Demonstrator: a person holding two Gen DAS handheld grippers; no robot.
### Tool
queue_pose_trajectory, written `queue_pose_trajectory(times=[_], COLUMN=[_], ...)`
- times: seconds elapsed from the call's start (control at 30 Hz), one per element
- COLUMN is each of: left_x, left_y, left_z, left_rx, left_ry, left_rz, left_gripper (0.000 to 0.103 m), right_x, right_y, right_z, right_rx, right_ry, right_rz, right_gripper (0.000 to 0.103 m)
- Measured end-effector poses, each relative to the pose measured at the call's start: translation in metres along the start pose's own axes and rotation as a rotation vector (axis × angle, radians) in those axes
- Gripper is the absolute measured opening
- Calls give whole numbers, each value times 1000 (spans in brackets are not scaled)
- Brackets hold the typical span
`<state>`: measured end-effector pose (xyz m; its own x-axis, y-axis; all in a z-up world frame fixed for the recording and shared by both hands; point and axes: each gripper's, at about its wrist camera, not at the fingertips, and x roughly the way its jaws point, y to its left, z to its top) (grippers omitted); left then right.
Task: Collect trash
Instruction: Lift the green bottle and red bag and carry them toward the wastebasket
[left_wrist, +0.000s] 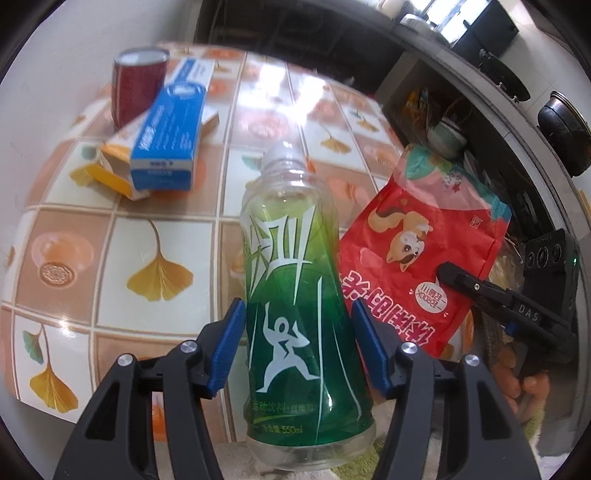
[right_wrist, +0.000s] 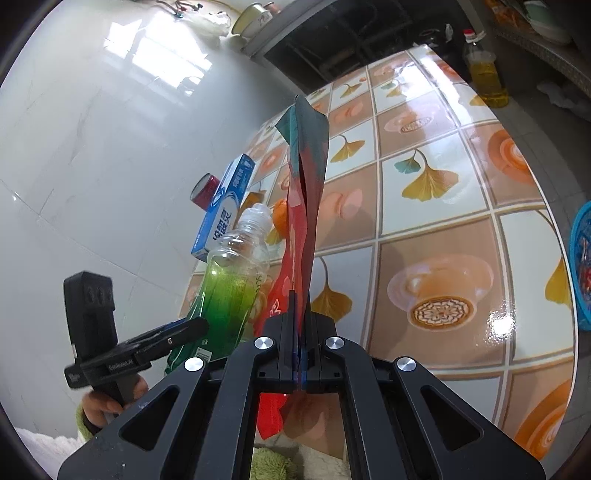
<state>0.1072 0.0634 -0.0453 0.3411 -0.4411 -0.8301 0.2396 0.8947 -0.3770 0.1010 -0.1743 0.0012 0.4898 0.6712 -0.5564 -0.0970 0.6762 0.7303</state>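
Two pieces: green-labelled clear bottle (left_wrist: 295, 295), capless, red pouch (left_wrist: 417, 251), crumpled

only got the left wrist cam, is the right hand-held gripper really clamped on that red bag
Observer: Yes. The right hand-held gripper is shut on the red snack bag, which stands edge-on between its pads.
Operator: any bin nearby
Observer: A blue basket shows just past the table's right edge.
Operator: anything else out there
Observer: A bottle of yellow oil stands by the table's far corner; whether it is on the table or behind it, I cannot tell.
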Motion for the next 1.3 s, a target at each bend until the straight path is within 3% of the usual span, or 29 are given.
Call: queue_pose_trajectory(times=[0.13, 0.3, 0.53, 0.8, 1.1, 1.3], left_x=[6, 12, 39, 66, 55, 13], left_y=[8, 12, 22, 35, 37, 16], left_z=[15, 40, 74, 81, 74, 64], left_rx=[-59, -117, -191, -228, -209, -93], left_ry=[76, 111, 149, 219, 156, -4], left_rz=[-69, -118, -108, -93, -101, -147], left_gripper=[64, 72, 73, 72, 69, 69], right_x=[2, 7, 12, 15, 14, 7], right_y=[0, -2, -9, -11, -7, -3], right_z=[0, 2, 6, 7, 8, 10], right_rx=[-4, 2, 12, 18, 16, 3], right_ry=[6, 14, 18, 26, 26, 4], right_rz=[-3, -4, -7, -11, -22, -32], right_gripper=[0, 0, 0, 0, 0, 0])
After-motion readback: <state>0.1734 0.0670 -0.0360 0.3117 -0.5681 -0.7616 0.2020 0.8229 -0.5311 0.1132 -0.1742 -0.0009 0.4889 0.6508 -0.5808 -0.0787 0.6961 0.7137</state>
